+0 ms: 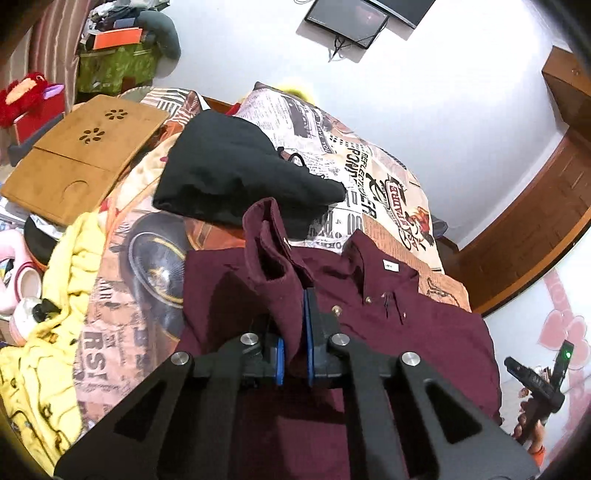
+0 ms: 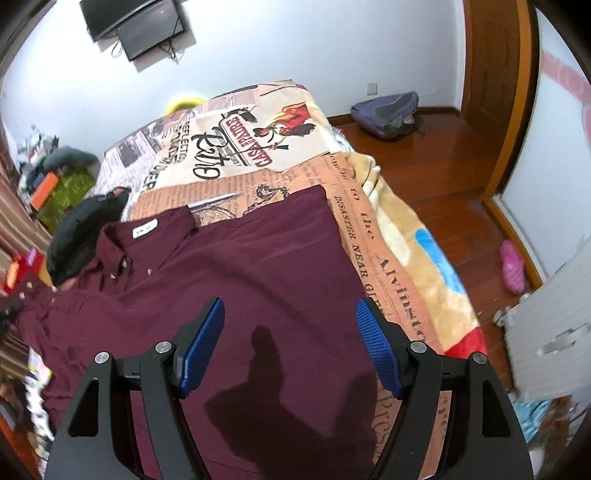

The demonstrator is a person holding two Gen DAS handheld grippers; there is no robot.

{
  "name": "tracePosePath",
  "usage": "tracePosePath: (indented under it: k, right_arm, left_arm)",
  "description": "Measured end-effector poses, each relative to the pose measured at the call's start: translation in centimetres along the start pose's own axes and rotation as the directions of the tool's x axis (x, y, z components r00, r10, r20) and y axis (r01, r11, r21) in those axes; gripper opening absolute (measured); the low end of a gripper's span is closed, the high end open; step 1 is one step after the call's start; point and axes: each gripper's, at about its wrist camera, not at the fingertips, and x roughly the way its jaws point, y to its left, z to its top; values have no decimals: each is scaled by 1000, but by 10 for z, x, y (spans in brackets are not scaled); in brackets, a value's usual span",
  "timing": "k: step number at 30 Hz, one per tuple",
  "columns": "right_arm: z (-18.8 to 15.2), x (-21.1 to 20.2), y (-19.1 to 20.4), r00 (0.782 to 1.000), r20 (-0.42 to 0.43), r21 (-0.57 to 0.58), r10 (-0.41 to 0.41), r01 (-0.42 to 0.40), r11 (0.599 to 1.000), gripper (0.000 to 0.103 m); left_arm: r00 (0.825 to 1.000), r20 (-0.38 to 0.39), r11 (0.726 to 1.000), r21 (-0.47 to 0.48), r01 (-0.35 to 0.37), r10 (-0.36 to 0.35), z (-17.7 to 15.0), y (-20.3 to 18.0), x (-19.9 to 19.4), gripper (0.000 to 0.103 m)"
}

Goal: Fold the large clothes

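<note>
Left wrist view, nearest first: left gripper [image 1: 295,332], blue pads [image 1: 309,332] pinched together on a fold of the maroon button-up shirt [image 1: 406,332], the caught cloth standing up as a peaked ridge above the fingers. Rest of the shirt spread flat on the newspaper-print bedspread [image 1: 369,166], collar with white label [image 1: 390,266] pointing away from the gripper. To the right of the shirt, at the frame edge, right gripper seen from outside, held in a hand [image 1: 528,432], green light lit on its body. Left of the shirt, crumpled yellow cloth [image 1: 48,332]. Just beyond the shirt's lifted fold, black folded garment [image 1: 240,170]. Beyond and left of the shirt, wooden lap tray [image 1: 81,155] with flower cut-outs. Far past the shirt, white wall with a dark monitor [image 1: 347,22].

Right wrist view, nearest first: right gripper [image 2: 290,347], blue pads [image 2: 376,350] standing wide apart, nothing between them, hovering over the shirt's flat body [image 2: 240,266], its shadow cast on the cloth. Shirt's right edge lying along the bedspread [image 2: 369,236] print. Beyond the shirt's collar, black garment [image 2: 81,229]. Right of the shirt and off the bed, wooden floor [image 2: 443,155], a pink slipper [image 2: 512,266], and farther off a grey backpack [image 2: 388,110] against the wall.
</note>
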Motion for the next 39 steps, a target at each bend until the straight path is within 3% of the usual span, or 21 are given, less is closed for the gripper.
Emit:
tracePosePath:
  k: [4, 8, 11, 13, 15, 17, 20, 22, 26, 30, 33, 37, 39]
  right_arm:
    - [-2, 13, 0, 999, -43, 9, 16, -16, 1000, 70]
    - [-9, 24, 7, 997, -77, -45, -19, 15, 999, 71]
    - [-15, 27, 11, 995, -90, -94, -52, 44, 995, 71]
    - [-14, 24, 12, 994, -91, -113, -56, 45, 993, 70]
    - [-7, 21, 12, 994, -102, -125, -34, 21, 992, 70]
    - [0, 18, 12, 995, -102, -128, -17, 4, 992, 70]
    - [15, 10, 13, 997, -77, -140, 11, -21, 990, 70]
    - [24, 6, 14, 998, -56, -150, 18, -26, 988, 70]
    - [52, 3, 13, 999, -26, -177, 18, -23, 984, 70]
    - [74, 14, 2, 999, -45, -158, 27, -34, 987, 71]
    - [83, 37, -16, 993, -103, -88, 52, -61, 994, 71]
    - [78, 79, -43, 974, -207, 27, 90, -87, 996, 70]
    - [72, 95, -46, 962, -252, 40, 103, -96, 995, 70]
  left_arm:
    - [994, -95, 998, 6, -57, 58, -20, 16, 18, 8]
    - [967, -234, 994, -2, -107, 103, -53, 38, 53, 11]
    - [945, -299, 990, -4, -141, 134, -69, 51, 65, 22]
    - [941, -311, 989, -15, -146, 134, -71, 57, 66, 37]
    - [938, -320, 989, -18, -146, 132, -67, 63, 66, 44]
    - [932, -326, 986, -7, -169, 158, -57, 68, 63, 44]
    - [939, -292, 983, 25, -182, 181, -38, 65, 54, 44]
    - [946, -267, 983, 40, -179, 183, -25, 64, 50, 53]
    - [957, -247, 988, 42, -147, 153, 3, 64, 62, 60]
    - [939, -320, 992, 36, -123, 128, 10, 72, 100, 60]
    - [922, -376, 994, -26, -108, 90, 6, 85, 128, 60]
    - [926, -376, 987, -160, -19, -43, -3, 98, 147, 50]
    - [929, -368, 985, -172, -16, -49, -4, 98, 150, 46]
